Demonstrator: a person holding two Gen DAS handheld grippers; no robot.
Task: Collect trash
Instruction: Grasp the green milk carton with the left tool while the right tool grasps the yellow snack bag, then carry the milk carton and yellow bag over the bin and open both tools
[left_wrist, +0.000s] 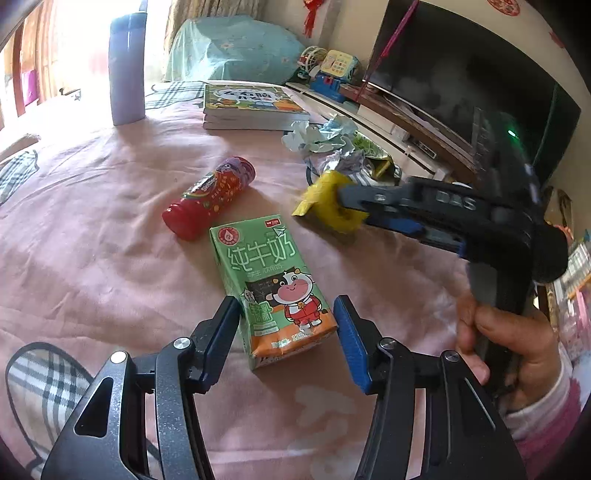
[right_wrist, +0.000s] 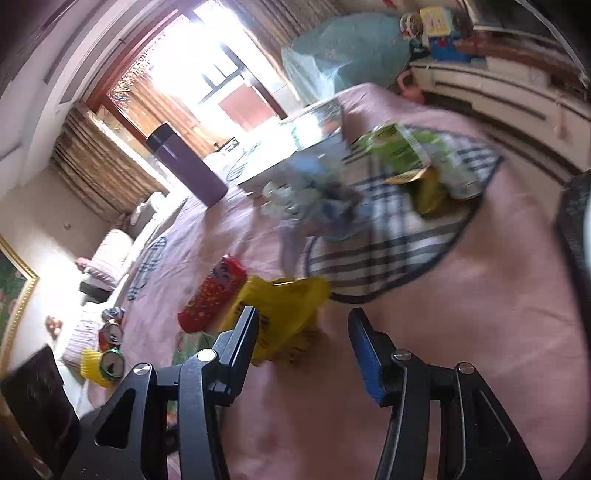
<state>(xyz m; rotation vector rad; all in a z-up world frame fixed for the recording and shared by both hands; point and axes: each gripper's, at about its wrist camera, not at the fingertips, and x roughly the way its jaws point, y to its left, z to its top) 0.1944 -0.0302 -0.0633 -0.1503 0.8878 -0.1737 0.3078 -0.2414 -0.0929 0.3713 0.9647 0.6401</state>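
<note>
A green milk carton (left_wrist: 275, 284) lies on the pink bedsheet (left_wrist: 110, 229), its near end between the open fingers of my left gripper (left_wrist: 288, 332), not pinched. A red candy tube (left_wrist: 210, 197) lies just beyond it. A yellow wrapper (left_wrist: 328, 201) lies to the right, with my right gripper (left_wrist: 341, 203) at it. In the right wrist view the right gripper (right_wrist: 303, 343) is open with the yellow wrapper (right_wrist: 280, 314) between its fingertips and the candy tube (right_wrist: 212, 291) left of it. Crumpled paper and green wrappers (left_wrist: 332, 144) lie further back.
A purple flask (left_wrist: 127, 70) and a stack of books (left_wrist: 251, 107) stand at the far side. A TV (left_wrist: 472, 85) and a white cabinet line the right. A person's hand (left_wrist: 509, 350) holds the right gripper's handle. Cans (right_wrist: 110, 347) lie at the far left of the bed.
</note>
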